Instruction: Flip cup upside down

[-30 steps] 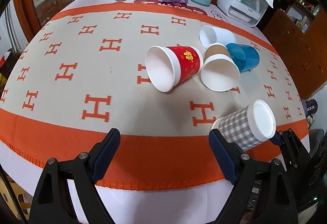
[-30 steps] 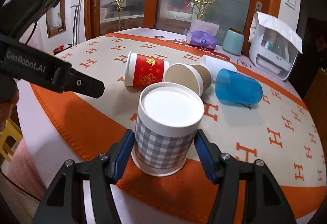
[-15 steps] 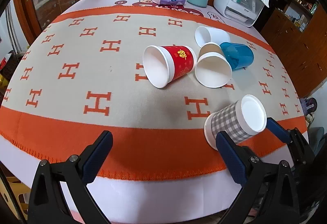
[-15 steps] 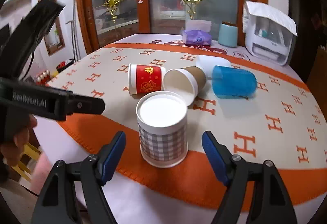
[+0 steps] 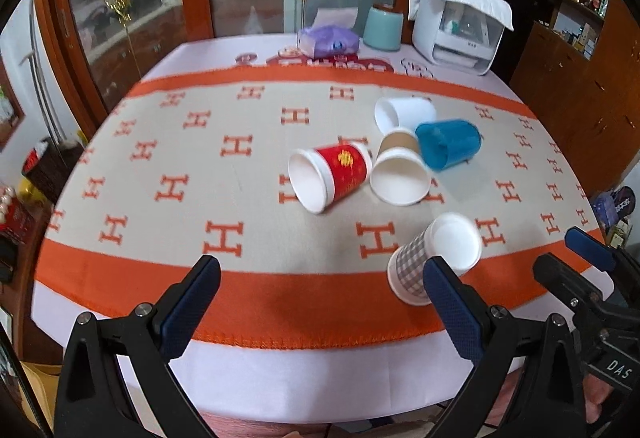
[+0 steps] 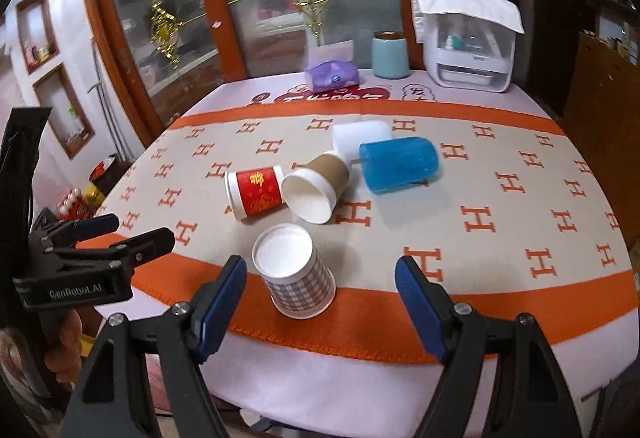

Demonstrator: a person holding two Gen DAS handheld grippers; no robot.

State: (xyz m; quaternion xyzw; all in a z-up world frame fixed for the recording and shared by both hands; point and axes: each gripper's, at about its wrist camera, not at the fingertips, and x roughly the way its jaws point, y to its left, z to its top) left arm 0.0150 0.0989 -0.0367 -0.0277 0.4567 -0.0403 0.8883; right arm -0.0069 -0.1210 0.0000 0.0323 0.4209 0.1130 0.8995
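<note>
One checked paper cup (image 6: 296,276) inverted.

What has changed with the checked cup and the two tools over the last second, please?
The right tool opened, let go of the checked cup and drew back from it; the cup now stands upside down on the orange border of the tablecloth. The left tool also pulled back, open and empty. The red cup, brown cup, blue cup and white cup stayed lying on their sides.

right gripper (image 6: 320,302) released checked cup (image 6: 294,272), withdrawn
</note>
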